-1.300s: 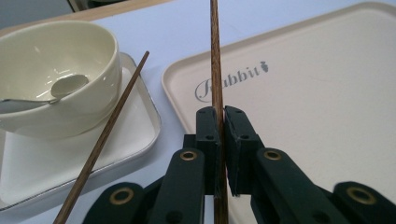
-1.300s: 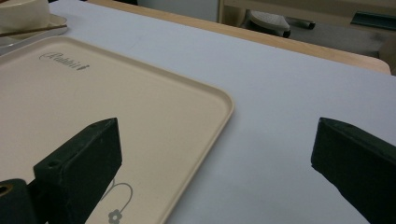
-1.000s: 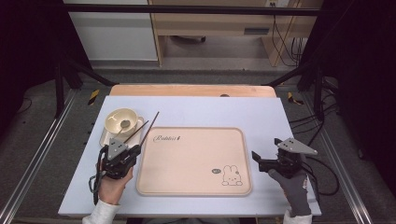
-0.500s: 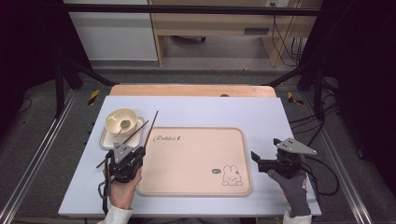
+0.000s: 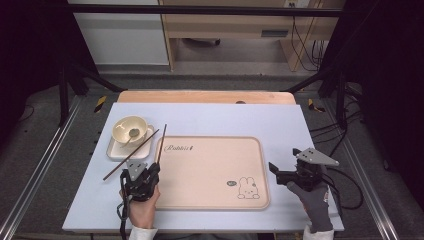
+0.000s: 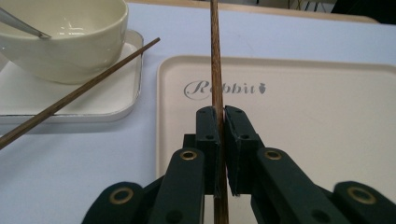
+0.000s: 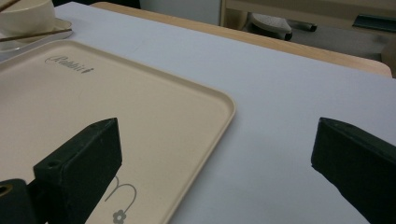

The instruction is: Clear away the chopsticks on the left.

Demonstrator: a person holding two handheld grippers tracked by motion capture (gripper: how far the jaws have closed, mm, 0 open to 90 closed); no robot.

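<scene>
Though seen from above, lower left: left gripper clamped on brown wooden chopstick, long axis toward frame top, beside beige rabbit tray. Left gripper view: centre, pinched tight. Right gripper view: right gripper gaping, empty.

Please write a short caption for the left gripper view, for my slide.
Left gripper clamps one wooden chopstick above the beige tray; a second chopstick rests on the plate.
</scene>
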